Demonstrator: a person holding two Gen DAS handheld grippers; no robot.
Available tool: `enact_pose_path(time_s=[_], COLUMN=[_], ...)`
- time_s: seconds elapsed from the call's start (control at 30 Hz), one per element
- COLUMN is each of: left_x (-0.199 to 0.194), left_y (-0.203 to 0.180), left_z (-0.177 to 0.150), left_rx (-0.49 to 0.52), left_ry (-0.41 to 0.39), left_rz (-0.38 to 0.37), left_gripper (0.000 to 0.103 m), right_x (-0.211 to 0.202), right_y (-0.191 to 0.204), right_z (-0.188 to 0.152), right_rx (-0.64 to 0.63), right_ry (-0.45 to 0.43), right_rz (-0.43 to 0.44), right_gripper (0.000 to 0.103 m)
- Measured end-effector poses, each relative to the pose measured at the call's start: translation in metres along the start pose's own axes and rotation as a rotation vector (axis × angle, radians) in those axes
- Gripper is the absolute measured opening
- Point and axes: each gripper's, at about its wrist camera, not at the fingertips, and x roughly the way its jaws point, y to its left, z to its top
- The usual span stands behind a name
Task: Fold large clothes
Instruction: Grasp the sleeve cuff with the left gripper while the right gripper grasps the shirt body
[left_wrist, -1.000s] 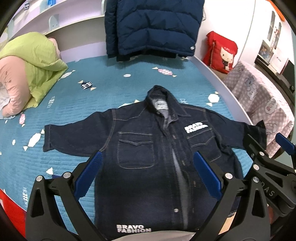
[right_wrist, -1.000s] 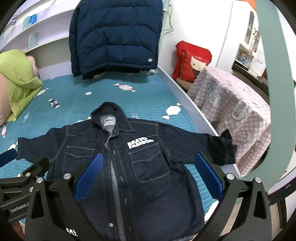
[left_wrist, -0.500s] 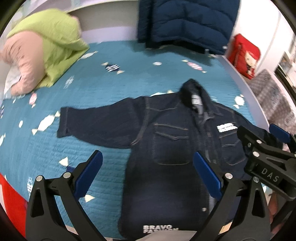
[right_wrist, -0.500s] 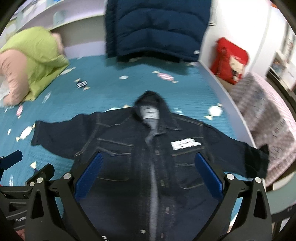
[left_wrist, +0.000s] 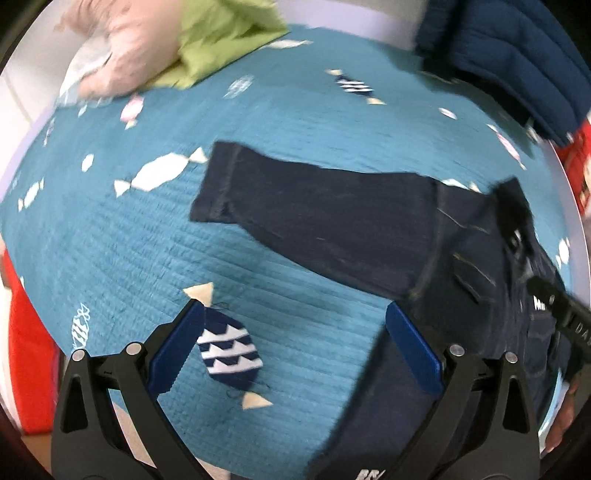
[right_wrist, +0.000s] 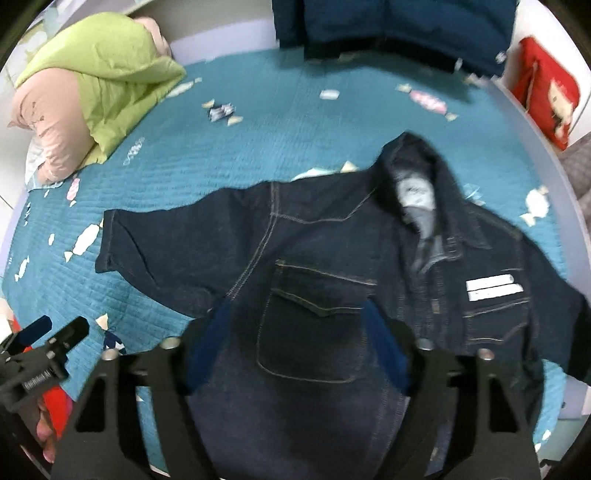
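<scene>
Left wrist view has swung leftward within the last second: the denim jacket (left_wrist: 424, 258), formerly centred between the fingers, now sits to the right, and its spread sleeve (left_wrist: 295, 206) lies ahead across the teal bedspread (left_wrist: 129, 240). The left gripper (left_wrist: 295, 332) hangs above the bedspread just left of the jacket body, fingers apart, nothing between them. Right of that, the right gripper (right_wrist: 295, 339) faces the jacket's chest pocket (right_wrist: 314, 325), which has shifted to centre frame; its fingers are also apart and empty. The jacket lies flat, front up, unfolded. Judgement: the left gripper is lining up on the sleeve for a first fold; no fold is begun.
</scene>
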Motion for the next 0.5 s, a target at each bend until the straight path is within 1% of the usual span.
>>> enact_pose_path(time_s=[0.07,0.13,0.2,0.27,0.3,0.43,0.5], left_x=[0.011,0.019,0.028,0.035,0.039,0.057,0.069], left_y=[0.016,0.028,0.043,0.056,0.061,0.079,0.089], left_z=[0.01,0.018,0.027,0.036,0.04,0.055,0.061], left_rx=[-0.042,-0.072,-0.118,-0.164,-0.175,-0.212,-0.237], left_ry=[0.001,0.002,0.01,0.001,0.006,0.029,0.044], left_rz=[0.025,0.045,0.013,-0.007,-0.006,-0.024,-0.028], left_gripper=[0.098,0.098,0.098,0.098,0.098,0.098,0.098], right_x=[0.017,0.034,0.049,0.069,0.078,0.113,0.129], right_y=[0.002,0.008,0.015,0.021,0.022,0.027,0.028], right_z=[0.007,0.013,0.017,0.022,0.024,0.032,0.035], right_rx=[0.002,-0.023,-0.051,-0.058,-0.058,-0.055,-0.054], right_ry=[0.038,0.064,0.085,0.129,0.145,0.209,0.244], right_rz=[0.017,0.001,0.021,0.06,0.067,0.066,0.067], right_gripper=[0.051,0.044,0.029,0.024,0.022,0.018,0.014])
